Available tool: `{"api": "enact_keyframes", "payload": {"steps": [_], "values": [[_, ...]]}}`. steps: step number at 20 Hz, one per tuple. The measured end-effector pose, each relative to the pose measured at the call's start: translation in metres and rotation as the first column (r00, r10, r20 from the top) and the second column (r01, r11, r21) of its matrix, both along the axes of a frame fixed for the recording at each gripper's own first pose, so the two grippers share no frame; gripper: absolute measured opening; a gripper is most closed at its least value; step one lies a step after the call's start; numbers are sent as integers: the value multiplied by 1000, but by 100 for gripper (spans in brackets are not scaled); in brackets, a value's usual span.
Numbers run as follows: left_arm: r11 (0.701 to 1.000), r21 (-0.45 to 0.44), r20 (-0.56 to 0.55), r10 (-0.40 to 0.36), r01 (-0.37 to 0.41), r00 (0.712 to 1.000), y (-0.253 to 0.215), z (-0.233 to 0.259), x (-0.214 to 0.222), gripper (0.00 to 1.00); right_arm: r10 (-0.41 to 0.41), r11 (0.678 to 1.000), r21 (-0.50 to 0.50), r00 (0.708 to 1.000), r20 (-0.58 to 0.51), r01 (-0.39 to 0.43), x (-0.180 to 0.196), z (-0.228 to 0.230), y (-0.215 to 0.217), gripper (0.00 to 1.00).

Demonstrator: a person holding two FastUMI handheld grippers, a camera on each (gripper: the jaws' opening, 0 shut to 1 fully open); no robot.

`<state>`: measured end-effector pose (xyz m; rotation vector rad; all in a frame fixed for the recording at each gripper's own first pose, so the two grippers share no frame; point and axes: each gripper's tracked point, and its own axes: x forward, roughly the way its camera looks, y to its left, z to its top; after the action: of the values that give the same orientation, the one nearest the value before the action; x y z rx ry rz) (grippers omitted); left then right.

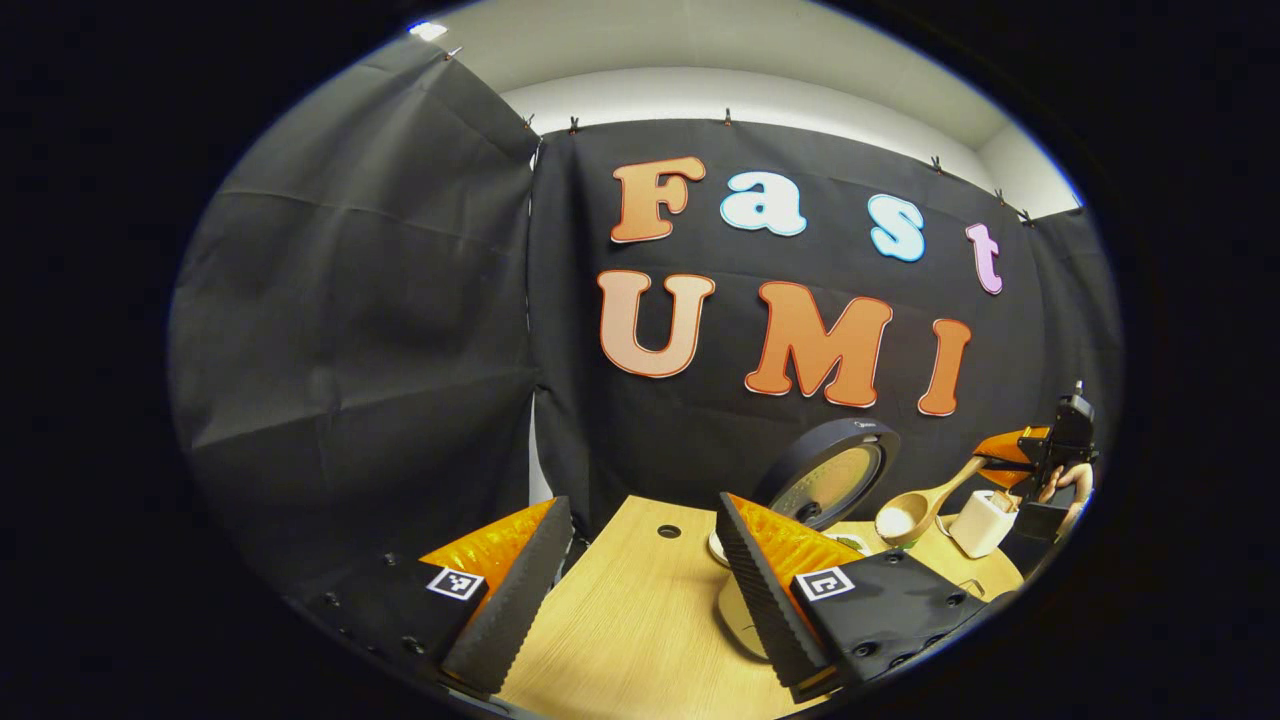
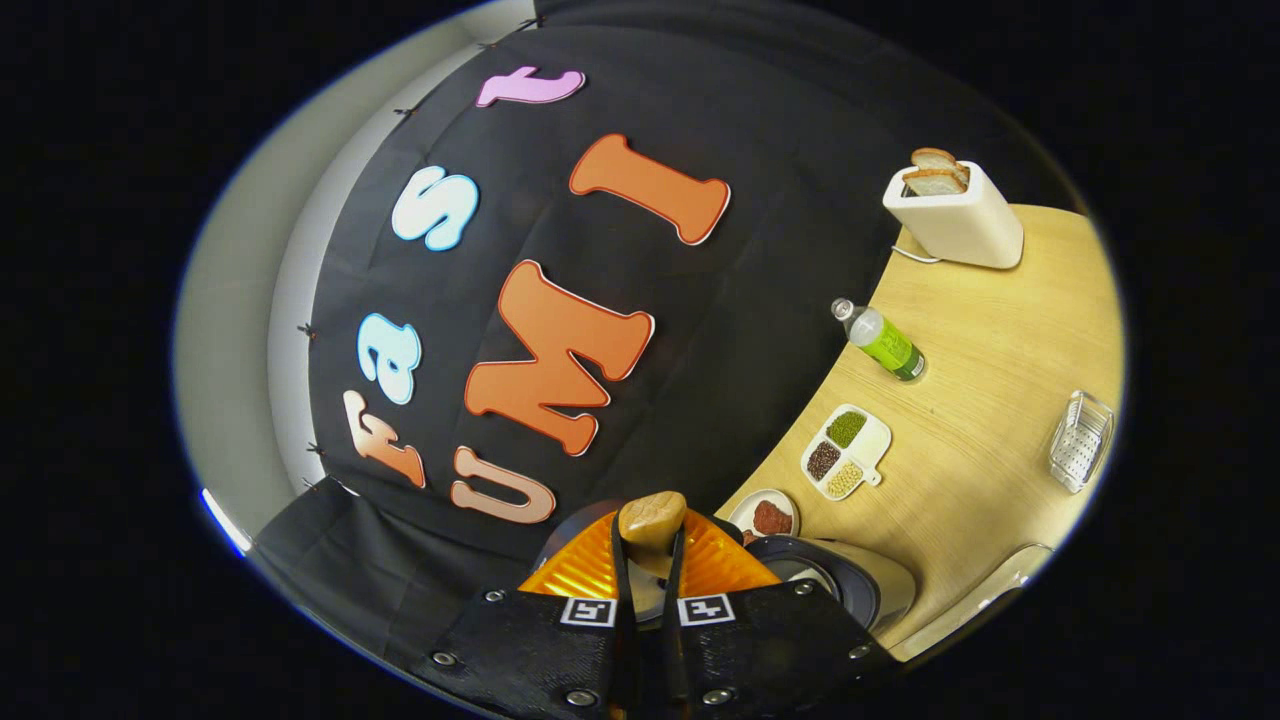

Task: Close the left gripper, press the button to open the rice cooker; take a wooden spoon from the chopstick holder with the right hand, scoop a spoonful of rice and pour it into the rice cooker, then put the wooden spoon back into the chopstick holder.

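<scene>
1. The rice cooker (image 1: 826, 478) stands with its lid raised, so the button press looks done.
2. The wooden spoon (image 1: 915, 512) is already out of its holder; in the left gripper view it hangs beyond the left gripper's right finger, its bowl holding white rice and reaching toward the open cooker from the right gripper (image 1: 1003, 462) farther off.
3. Judging from that, the scoop is taken and the pour is the step in hand; returning the spoon to the holder is left.
4. The left gripper (image 1: 640, 570) has its fingers spread wide with nothing between them, only bare worktop (image 1: 620, 620) below.
5. The right gripper (image 2: 648, 560) has its fingers drawn narrow, both pressing on the spoon's handle, whose rounded end pokes up between the tips in the right gripper view.
6. In that view the cooker's rim (image 2: 830, 575) lies just right of the fingers (the view is rolled sideways, so the worktop runs up the right).
7. Farther beyond the fingers sit a divided dish of grains (image 2: 845, 452), a bottle (image 2: 882, 342) and a toaster (image 2: 955, 215).
</scene>
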<state>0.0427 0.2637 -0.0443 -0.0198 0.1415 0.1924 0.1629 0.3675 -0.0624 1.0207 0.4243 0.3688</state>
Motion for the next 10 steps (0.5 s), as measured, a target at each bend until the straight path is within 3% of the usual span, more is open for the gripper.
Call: {"api": "enact_keyframes", "payload": {"steps": [10], "values": [[1000,-3,-8,13,-13,1000,4,-5,2,98,30,990,-142,994,102,-16,1,14,14,8]]}}
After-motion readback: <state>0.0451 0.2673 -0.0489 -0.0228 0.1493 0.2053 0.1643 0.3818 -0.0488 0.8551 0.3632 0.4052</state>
